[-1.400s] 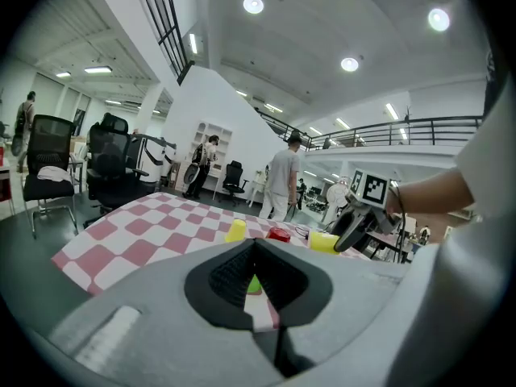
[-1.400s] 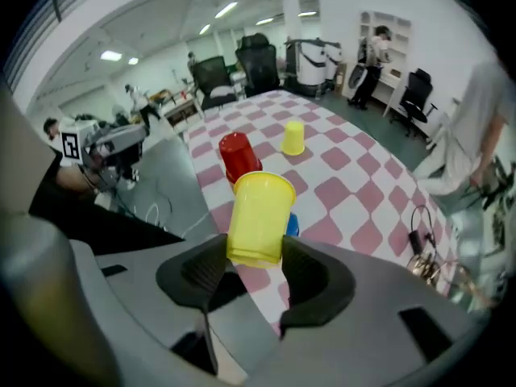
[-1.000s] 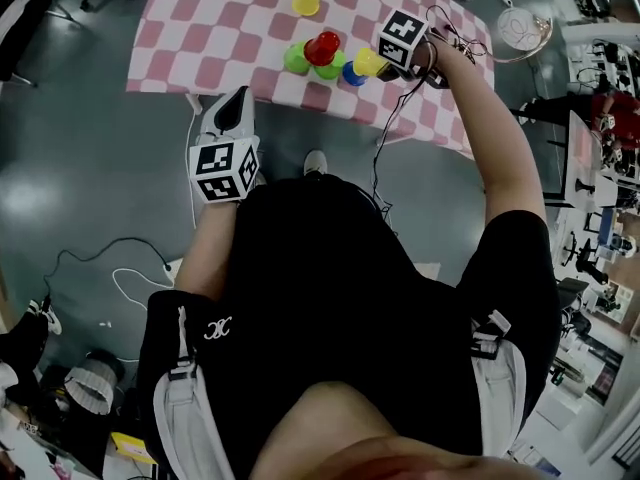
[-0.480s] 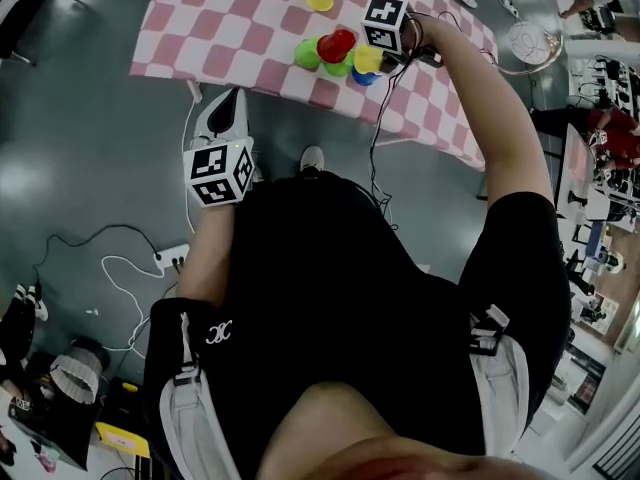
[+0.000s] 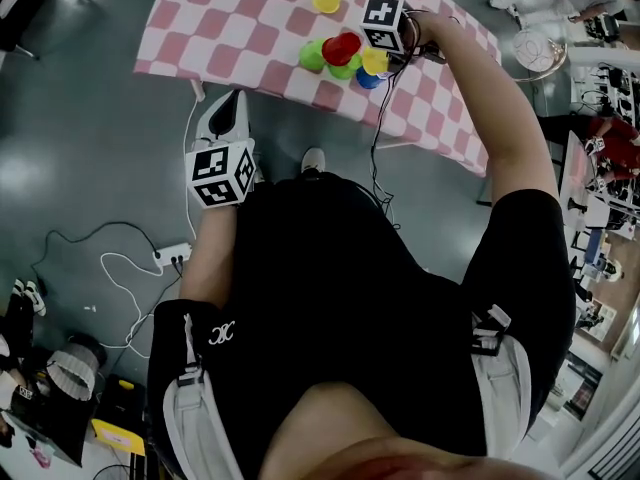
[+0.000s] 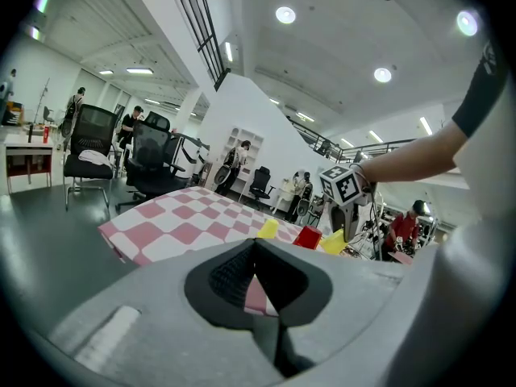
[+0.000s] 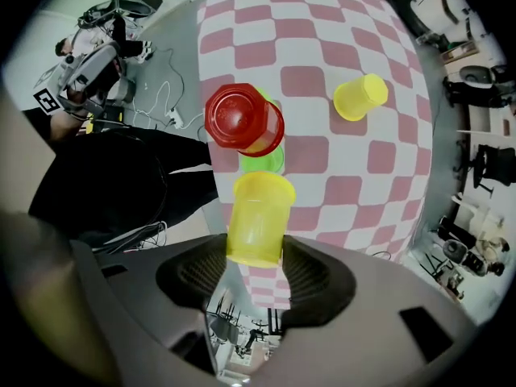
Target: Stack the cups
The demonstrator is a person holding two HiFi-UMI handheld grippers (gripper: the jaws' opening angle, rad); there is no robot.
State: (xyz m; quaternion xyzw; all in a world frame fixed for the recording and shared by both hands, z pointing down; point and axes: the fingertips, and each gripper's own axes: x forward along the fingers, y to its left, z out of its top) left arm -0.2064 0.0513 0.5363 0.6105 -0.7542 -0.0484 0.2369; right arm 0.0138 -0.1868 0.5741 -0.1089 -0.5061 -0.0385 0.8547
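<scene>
My right gripper (image 5: 380, 56) hangs over the pink-checked table (image 5: 230, 28), shut on a yellow cup (image 7: 258, 216) held by its sides, rim away from me. Just beyond it a red cup (image 7: 242, 119) sits upside down on a green cup (image 7: 264, 158). In the head view another green cup (image 5: 312, 56) stands to their left and a blue cup (image 5: 367, 80) peeks out below the held cup. A second yellow cup (image 7: 360, 95) lies farther back. My left gripper (image 5: 228, 118) is off the table's near edge, jaws together, holding nothing.
The table edge (image 5: 260, 86) runs just beyond my left gripper, with grey floor below it. Cables (image 5: 130, 268) and a power strip lie on the floor at the left. Office chairs (image 6: 93, 156) and people stand far behind the table.
My right gripper has carried the yellow cup to the left, closer to the red cup, and has tilted more steeply downward. The left gripper has barely shifted.
</scene>
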